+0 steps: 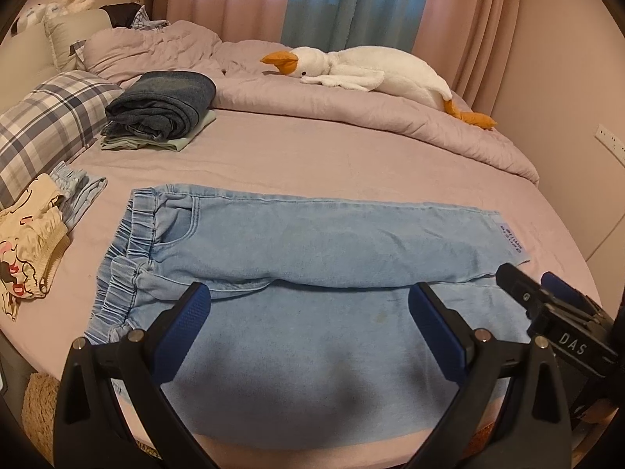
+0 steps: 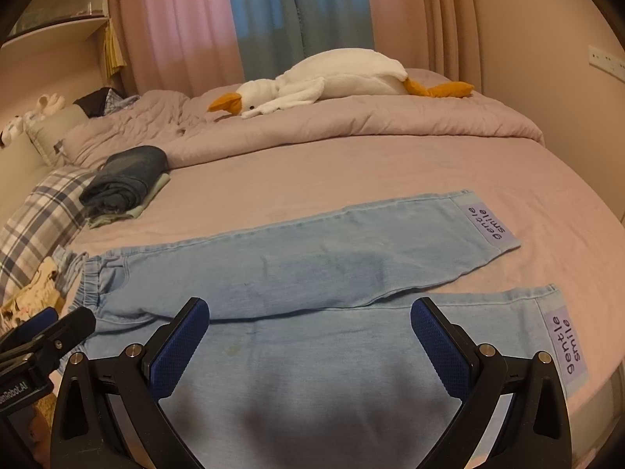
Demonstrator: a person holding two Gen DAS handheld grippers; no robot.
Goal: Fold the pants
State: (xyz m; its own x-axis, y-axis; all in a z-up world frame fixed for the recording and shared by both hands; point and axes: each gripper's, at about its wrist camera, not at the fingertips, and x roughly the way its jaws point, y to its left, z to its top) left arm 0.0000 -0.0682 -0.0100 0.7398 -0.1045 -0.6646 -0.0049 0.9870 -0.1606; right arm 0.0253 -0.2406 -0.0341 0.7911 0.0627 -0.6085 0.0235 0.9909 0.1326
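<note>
I'm hovering both tools, left tool and right tool, released over soft, floppy light-blue pants just ahead; pinching hem and waistband looks best.

Pants pale matt denim; bedsheet smooth cloth.
</note>
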